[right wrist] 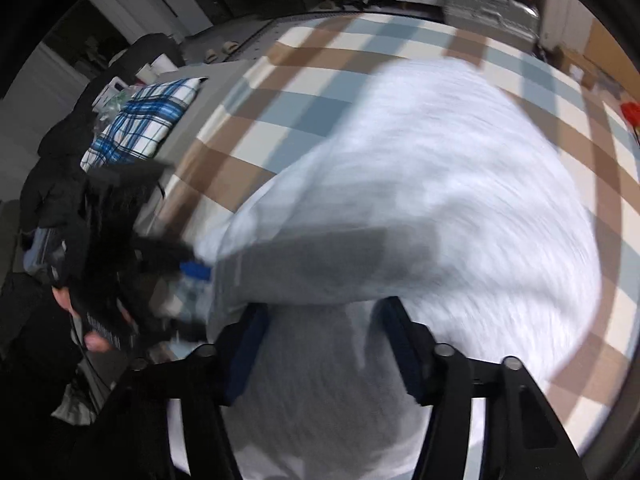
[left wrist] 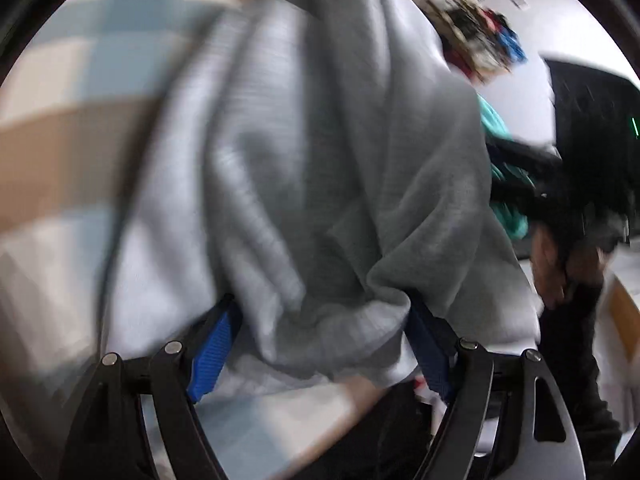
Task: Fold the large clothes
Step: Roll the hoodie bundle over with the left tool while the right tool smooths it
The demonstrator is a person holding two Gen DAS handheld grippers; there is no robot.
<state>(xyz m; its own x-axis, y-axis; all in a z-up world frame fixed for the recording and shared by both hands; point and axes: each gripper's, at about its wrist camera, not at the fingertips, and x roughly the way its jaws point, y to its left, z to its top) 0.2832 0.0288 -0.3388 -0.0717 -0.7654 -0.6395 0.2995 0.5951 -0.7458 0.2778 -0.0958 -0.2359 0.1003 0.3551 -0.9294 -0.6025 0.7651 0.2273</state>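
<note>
A large light-grey sweatshirt (left wrist: 340,140) lies spread over a checked bedcover (left wrist: 60,80) and fills both views; both are blurred. My left gripper (left wrist: 322,304) stands open, its blue pads (left wrist: 212,356) wide apart, and a bunched grey edge of the sweatshirt lies between them and hides the tips. My right gripper (right wrist: 324,306) points steeply down at the sweatshirt (right wrist: 440,180). Its jaws stand apart with flat grey cloth across the gap, and no pinch shows. In the right wrist view the left gripper's blue pad (right wrist: 194,269) sits at the garment's left edge.
The blue, brown and cream checked bedcover (right wrist: 320,80) runs to the bed's far edge. A blue plaid pillow (right wrist: 140,120) and dark clothes lie at the left. A teal cloth (left wrist: 496,128) and the person's hand (left wrist: 556,272) on the other black gripper show at the right.
</note>
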